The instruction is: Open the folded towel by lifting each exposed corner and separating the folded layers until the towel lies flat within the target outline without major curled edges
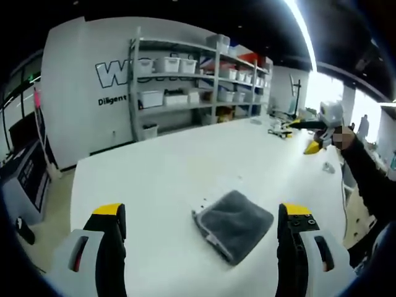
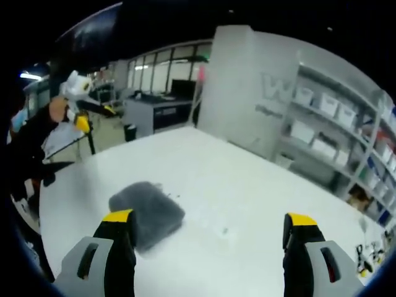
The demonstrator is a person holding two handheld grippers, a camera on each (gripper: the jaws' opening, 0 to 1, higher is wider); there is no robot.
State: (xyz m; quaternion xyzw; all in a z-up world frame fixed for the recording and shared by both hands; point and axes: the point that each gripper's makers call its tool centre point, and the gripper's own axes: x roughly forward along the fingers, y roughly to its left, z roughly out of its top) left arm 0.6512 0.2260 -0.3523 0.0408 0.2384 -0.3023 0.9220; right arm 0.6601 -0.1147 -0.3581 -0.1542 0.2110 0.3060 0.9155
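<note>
- In the left gripper view we see our left gripper (image 1: 201,216) nearest, its two yellow-tipped jaws spread wide apart and holding nothing.
- Just beyond and between those jaws lies the grey towel (image 1: 234,224), still folded into a compact rectangle, flat on the white counter (image 1: 167,167); the jaws are apart from it.
- In the right gripper view our right gripper (image 2: 209,224) also has its jaws wide open and empty.
- There the towel (image 2: 147,209) sits beside the left-hand jaw, partly hidden behind its tip; we cannot tell whether they touch.
- We cannot make out any target outline on the counter.
- Farther off in the left gripper view, at the counter's right edge, a person's dark sleeve (image 1: 371,179) reaches in, with a yellow-tipped gripper at its end.
- Farther back still stand grey shelves (image 1: 198,80) carrying white bins, against a white wall (image 1: 80,93) with dark lettering.
- In the right gripper view, a grey desk (image 2: 154,114) and windows lie beyond the counter's far edge.
</note>
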